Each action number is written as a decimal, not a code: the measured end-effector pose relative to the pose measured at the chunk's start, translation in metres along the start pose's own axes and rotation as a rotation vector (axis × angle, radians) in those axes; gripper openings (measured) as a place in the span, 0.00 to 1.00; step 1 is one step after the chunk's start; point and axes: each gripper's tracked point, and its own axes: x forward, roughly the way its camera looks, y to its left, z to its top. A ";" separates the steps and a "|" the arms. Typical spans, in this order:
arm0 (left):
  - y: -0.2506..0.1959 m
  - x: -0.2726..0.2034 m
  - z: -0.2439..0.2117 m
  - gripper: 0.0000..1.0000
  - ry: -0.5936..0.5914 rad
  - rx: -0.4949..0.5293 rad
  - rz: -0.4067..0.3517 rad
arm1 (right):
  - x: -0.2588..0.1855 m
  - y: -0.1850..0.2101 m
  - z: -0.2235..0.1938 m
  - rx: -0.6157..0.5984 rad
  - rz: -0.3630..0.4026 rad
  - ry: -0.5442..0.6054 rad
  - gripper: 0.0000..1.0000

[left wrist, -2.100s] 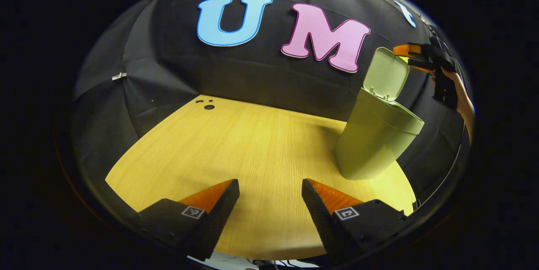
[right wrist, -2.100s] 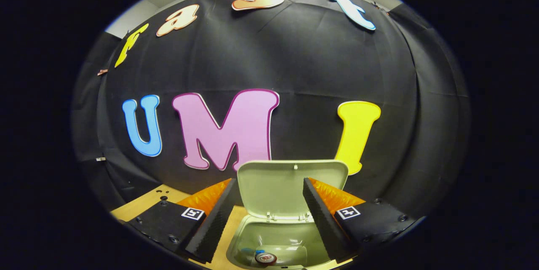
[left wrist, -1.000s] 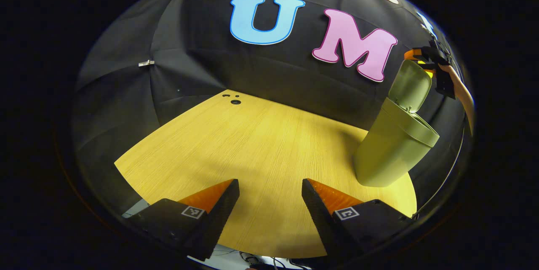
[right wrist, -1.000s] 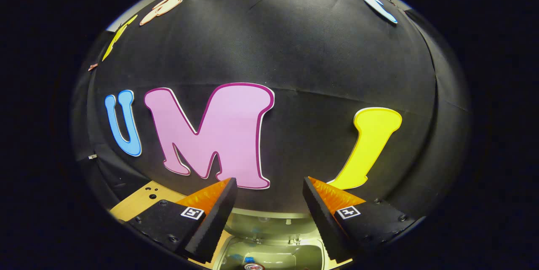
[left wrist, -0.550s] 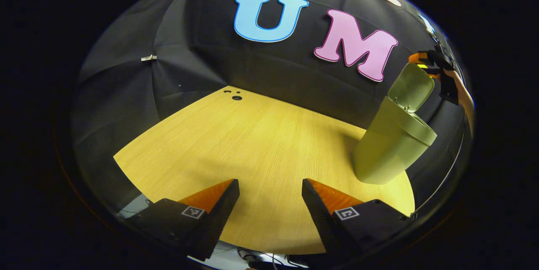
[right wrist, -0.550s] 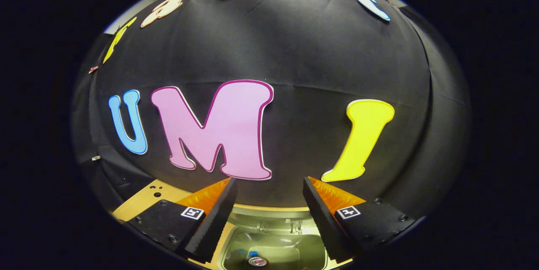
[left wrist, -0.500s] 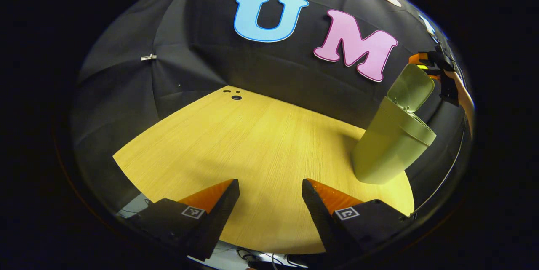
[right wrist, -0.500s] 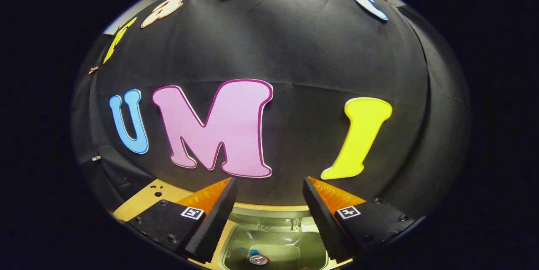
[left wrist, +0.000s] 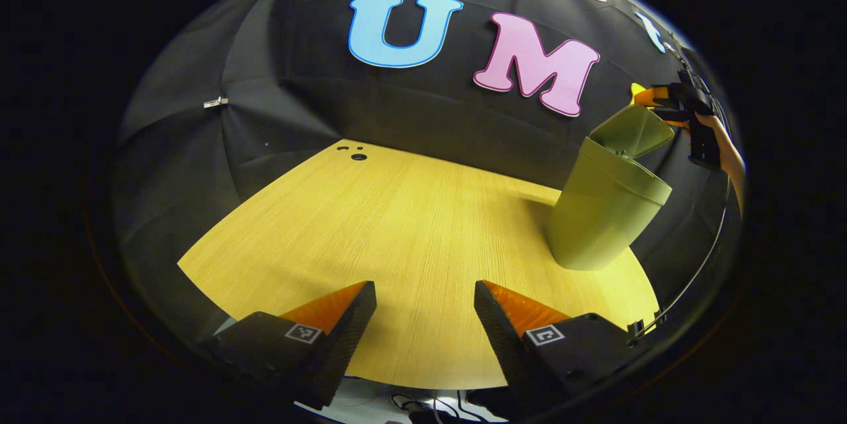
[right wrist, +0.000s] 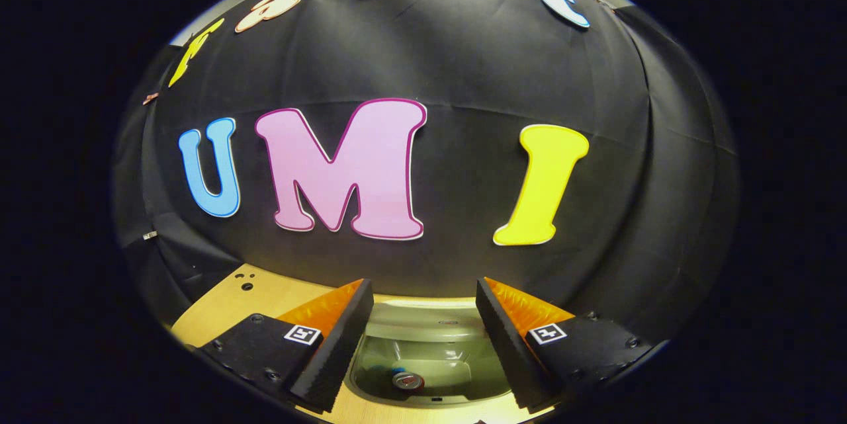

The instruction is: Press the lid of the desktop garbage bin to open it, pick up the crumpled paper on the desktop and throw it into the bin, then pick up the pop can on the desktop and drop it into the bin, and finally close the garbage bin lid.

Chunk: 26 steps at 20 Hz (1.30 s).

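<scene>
The pale wooden desktop [left wrist: 397,225] spreads wide and bare in the left gripper view, and on its far right stands the olive-green plastic garbage bin [left wrist: 599,212], a tapered tub that leans in the picture, probably from the lens. Its hinged green lid [left wrist: 632,131] is tipped partway down over the opening, neither upright nor shut. The right gripper [left wrist: 652,103], held by a hand [left wrist: 724,149], sits just behind and above the raised edge of that lid, at or touching it; contact cannot be confirmed at this size.

That is the relation the coming move turns on, in my judgement: the lid lies directly below and in front of the right gripper, its hinge line running across the gripper's reach, so a push forward and down should fold it onto the rim. The right gripper is by far the nearer; the left gripper [left wrist: 423,318] hangs low over the near part of the desktop, well apart from the bin, its fingers spread with nothing between them.

In the right gripper view, the right gripper [right wrist: 423,318] also has its fingers apart and empty, and between them the lid's pale edge [right wrist: 423,321] overhangs the bin's mouth. Down inside, the round metal top of the pop can [right wrist: 407,381] shows. A bluish scrap lies beside it; whether the crumpled paper is there is hard to make out.
</scene>
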 end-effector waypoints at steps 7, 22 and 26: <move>0.001 -0.013 -0.009 0.96 -0.012 -0.006 -0.024 | -0.018 0.002 -0.045 -0.025 -0.026 0.054 0.98; 0.011 -0.027 -0.026 0.95 0.008 -0.001 -0.001 | -0.027 0.008 -0.116 0.035 -0.004 0.160 0.98; 0.004 -0.025 -0.028 0.95 0.013 -0.003 -0.007 | -0.027 0.009 -0.118 0.011 0.015 0.152 0.99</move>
